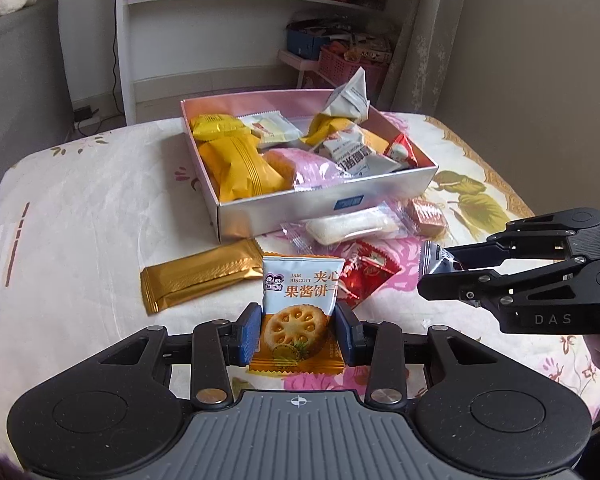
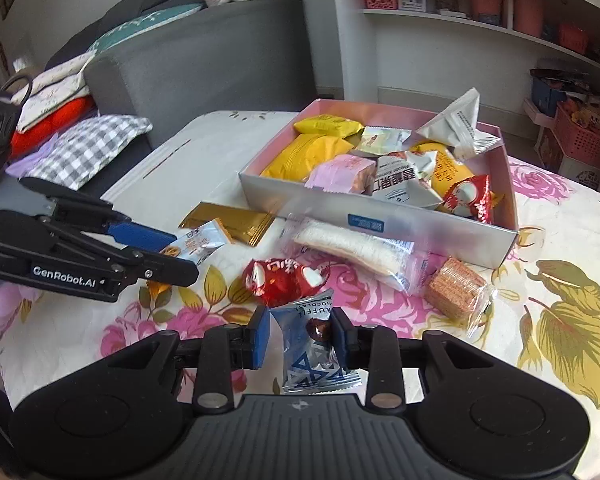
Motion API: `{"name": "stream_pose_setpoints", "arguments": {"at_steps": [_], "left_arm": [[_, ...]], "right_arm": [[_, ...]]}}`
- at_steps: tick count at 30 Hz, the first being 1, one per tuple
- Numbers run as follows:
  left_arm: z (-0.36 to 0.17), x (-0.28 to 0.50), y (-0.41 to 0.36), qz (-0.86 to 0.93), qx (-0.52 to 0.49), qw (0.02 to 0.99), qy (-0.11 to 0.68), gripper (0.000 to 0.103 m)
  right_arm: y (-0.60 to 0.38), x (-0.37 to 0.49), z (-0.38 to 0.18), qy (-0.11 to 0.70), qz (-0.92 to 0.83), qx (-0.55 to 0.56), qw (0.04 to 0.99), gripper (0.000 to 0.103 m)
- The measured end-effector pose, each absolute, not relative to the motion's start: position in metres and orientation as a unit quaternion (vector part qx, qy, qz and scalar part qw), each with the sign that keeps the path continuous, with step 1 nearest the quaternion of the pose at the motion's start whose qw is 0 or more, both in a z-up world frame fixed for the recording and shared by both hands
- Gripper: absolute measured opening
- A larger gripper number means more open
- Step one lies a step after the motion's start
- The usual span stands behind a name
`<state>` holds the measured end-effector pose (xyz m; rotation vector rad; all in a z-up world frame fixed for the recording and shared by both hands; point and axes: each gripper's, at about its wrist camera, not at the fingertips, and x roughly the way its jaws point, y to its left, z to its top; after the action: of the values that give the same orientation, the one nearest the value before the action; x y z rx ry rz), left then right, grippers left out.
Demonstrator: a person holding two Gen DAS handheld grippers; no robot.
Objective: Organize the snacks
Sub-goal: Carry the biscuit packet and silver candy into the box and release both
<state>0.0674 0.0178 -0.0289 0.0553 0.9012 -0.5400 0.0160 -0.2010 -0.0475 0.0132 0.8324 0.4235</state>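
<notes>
Both claws' pads pinching snack packets.

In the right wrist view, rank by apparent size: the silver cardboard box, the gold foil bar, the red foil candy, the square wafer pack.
1. Silver cardboard box, clearly largest.
2. Gold foil bar.
3. Red foil candy and square wafer pack look alike; the candy is crumpled, so I won't rank them.

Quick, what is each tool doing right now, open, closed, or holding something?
Left tool: closed on the jam biscuit packet.
Right tool: closed on the truffle chocolate packet.
</notes>
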Motion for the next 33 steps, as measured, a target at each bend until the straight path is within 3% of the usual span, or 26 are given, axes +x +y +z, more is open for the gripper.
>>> {"name": "stream_pose_setpoints", "arguments": {"at_steps": [14,33], "left_arm": [[-0.008,0.1,0.007,-0.221,-0.025,0.891,0.396,0.036],[-0.027,0.16,-0.033,-0.154,-0.116,0.911,0.364,0.037]], "right_arm": [[-0.226,0.065,-0.022,0.337,0.11,0.11,0.928,0.025],[-0.249,0.11,-0.043,0.299,0.033,0.185,0.936,0.027]]}}
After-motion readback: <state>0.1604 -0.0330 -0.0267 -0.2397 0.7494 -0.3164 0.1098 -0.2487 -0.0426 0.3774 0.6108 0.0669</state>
